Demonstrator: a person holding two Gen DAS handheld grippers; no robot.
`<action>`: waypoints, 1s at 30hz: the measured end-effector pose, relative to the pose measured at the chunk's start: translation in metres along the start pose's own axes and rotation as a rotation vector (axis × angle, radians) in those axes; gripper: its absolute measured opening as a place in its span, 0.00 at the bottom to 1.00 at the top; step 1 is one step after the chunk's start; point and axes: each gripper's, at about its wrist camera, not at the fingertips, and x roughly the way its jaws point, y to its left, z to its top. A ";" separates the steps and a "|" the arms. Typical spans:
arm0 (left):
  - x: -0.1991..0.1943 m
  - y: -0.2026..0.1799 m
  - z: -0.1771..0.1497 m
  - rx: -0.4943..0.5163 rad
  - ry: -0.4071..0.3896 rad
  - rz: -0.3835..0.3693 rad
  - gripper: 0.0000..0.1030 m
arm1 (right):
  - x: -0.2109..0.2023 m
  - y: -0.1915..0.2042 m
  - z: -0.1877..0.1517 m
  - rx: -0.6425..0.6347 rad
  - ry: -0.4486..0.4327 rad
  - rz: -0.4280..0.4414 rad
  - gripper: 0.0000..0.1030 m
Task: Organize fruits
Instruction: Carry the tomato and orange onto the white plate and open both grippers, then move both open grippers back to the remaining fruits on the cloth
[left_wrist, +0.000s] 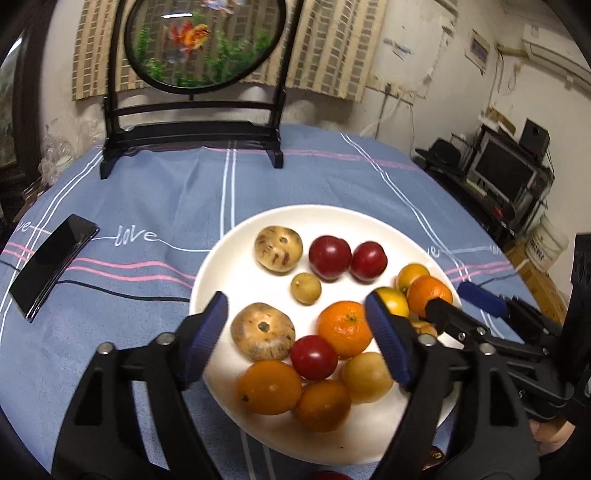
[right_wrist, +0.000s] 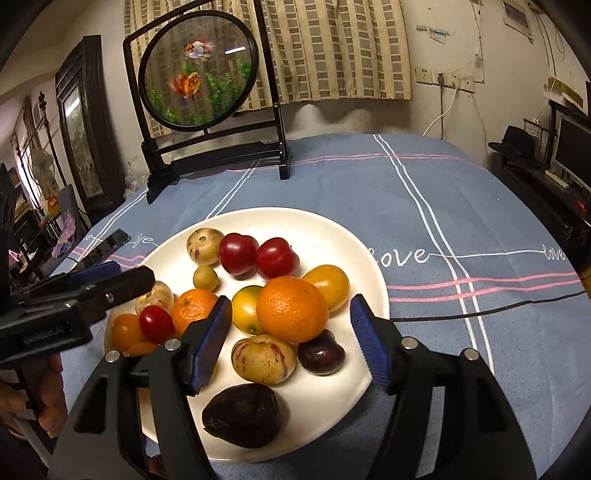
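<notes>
Fruit is piled on a white plate (right_wrist: 373, 295) sitting on the blue cloth (right_wrist: 443, 206), near the table's front edge. On the plate: big orange (right_wrist: 292, 309) in the middle, touching a yellow-green citrus (right_wrist: 246, 308) on its left and a yellow fruit (right_wrist: 328, 286) behind it; two red plums (right_wrist: 238, 253) side by side at the back, speckled melon (right_wrist: 263, 358) and a dark plum (right_wrist: 321, 351) just in front of the orange, dark avocado-like fruit (right_wrist: 242, 414) nearest the camera. Right gripper (right_wrist: 291, 343) tilts down over the plate's near side, jaws apart, straddling the orange and melon with gaps both sides, nothing gripped. Left gripper (left_wrist: 295, 332) comes in from the left, also pitched down, jaws wide, hanging above a tangerine (left_wrist: 344, 328), a red plum (left_wrist: 314, 357) and a brown-spotted fruit (left_wrist: 263, 331); pads clear of all of them. A hand (right_wrist: 48, 398) shows under the left gripper's body at frame edge. Further out: a phone (left_wrist: 51, 267) on the cloth left of the plate, and a round goldfish screen (right_wrist: 201, 81) on a black stand at the far edge.
</notes>
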 end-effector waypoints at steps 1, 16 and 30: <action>-0.001 0.003 0.001 -0.013 -0.006 0.003 0.82 | -0.001 0.000 0.000 0.002 -0.002 -0.002 0.65; -0.001 0.013 -0.002 -0.021 0.001 0.066 0.92 | -0.004 -0.005 -0.006 0.032 0.027 0.023 0.66; -0.049 0.004 -0.037 0.032 0.016 0.101 0.97 | -0.037 0.014 -0.036 -0.010 0.104 0.122 0.66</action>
